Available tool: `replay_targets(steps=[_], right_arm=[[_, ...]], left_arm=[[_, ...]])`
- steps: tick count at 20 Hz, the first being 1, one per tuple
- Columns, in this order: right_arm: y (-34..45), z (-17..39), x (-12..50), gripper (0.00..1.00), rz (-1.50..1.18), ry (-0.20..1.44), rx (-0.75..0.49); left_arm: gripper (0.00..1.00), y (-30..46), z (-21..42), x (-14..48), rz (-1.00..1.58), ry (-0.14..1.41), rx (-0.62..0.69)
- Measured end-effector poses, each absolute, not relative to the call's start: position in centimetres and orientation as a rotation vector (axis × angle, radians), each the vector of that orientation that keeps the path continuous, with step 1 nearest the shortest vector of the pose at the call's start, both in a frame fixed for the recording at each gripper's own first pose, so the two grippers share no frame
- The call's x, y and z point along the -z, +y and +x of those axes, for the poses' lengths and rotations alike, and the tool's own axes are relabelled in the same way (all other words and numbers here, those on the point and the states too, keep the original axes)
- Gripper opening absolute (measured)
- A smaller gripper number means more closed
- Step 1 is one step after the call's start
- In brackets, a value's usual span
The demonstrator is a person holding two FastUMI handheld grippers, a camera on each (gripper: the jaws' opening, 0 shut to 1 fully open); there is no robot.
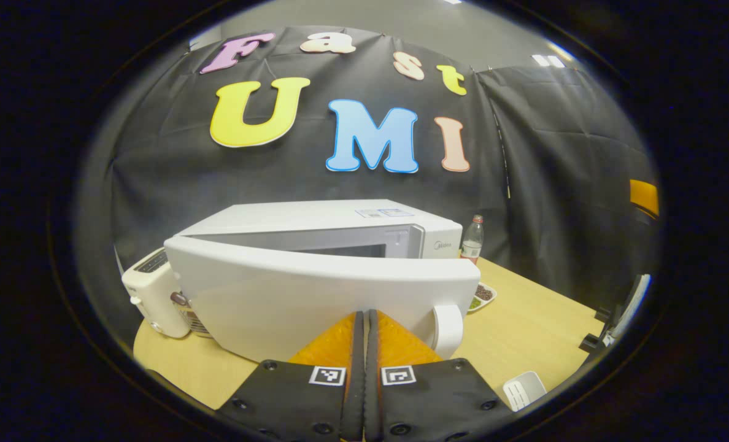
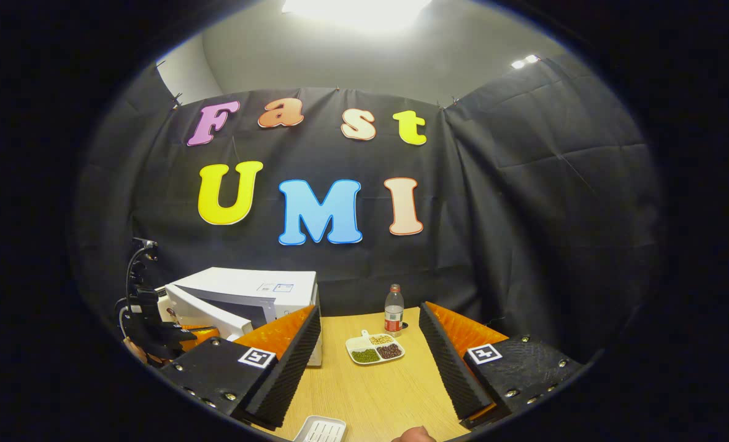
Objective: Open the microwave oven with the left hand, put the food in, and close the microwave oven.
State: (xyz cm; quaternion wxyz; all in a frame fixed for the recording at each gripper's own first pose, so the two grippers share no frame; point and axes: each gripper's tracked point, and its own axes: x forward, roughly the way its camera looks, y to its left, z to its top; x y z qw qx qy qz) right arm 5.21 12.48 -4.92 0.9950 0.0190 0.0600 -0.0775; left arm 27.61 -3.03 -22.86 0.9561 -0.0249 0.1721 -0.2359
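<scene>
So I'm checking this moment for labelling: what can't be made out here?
- Microwave cavity: left gripper view, hidden behind its part-open door.
- Whether the left gripper touches the door: its fingers meet right at it, contact unclear.
- Food in the divided plate: right gripper view, too small to identify.
- White tray: cut off by the edge.

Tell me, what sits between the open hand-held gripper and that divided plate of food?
Nothing: in the right gripper view, only bare light wooden table lies between the right hand-held gripper and the white three-compartment dish of beans.
</scene>
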Motion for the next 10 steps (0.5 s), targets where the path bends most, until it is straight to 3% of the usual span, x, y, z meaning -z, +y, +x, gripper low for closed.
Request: replay_targets(steps=[10], right_arm=[[13.3,5.4,4.7,0.98,-0.018,0.143,0.16]], left_arm=[[0.07,-3.9,34.4,24.4,-0.069,0.351,0.414]])
